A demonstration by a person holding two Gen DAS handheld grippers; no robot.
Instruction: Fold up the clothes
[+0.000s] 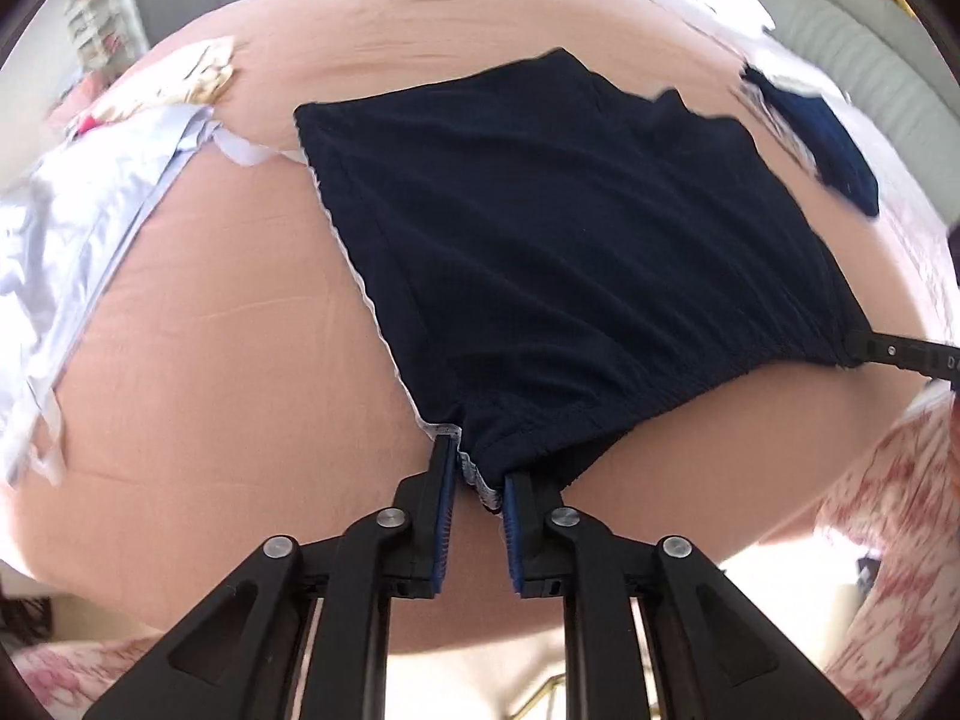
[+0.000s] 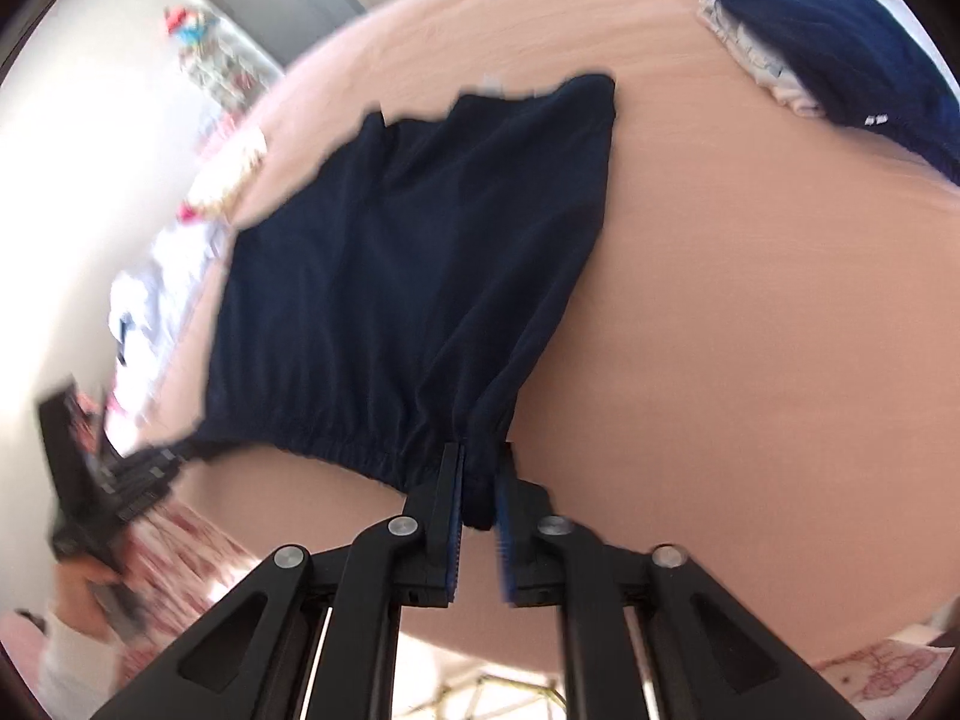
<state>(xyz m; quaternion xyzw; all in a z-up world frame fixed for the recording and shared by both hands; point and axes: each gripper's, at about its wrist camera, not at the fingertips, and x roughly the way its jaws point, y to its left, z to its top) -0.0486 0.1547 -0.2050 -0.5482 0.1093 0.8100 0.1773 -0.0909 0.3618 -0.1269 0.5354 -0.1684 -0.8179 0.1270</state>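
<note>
Dark navy shorts (image 1: pixel 570 228) with an elastic waistband hang spread over the peach bedsheet (image 1: pixel 228 324), waistband nearest me. My left gripper (image 1: pixel 480 462) is shut on the left waistband corner, where white trim shows. In the right wrist view the same shorts (image 2: pixel 408 276) are held at the other waistband corner by my right gripper (image 2: pixel 479 480), shut on bunched fabric. The right gripper's fingers (image 1: pixel 900 354) show at the right edge of the left view; the left gripper (image 2: pixel 150 468), blurred, appears at the left of the right view.
A pale blue-white garment (image 1: pixel 90 252) lies on the sheet's left side. A folded navy and white pile (image 2: pixel 840 60) sits at the far right. Floral fabric (image 1: pixel 888 516) and a person's hand (image 2: pixel 84 594) are near the bed's front edge. A grey headboard (image 1: pixel 870 48) stands behind.
</note>
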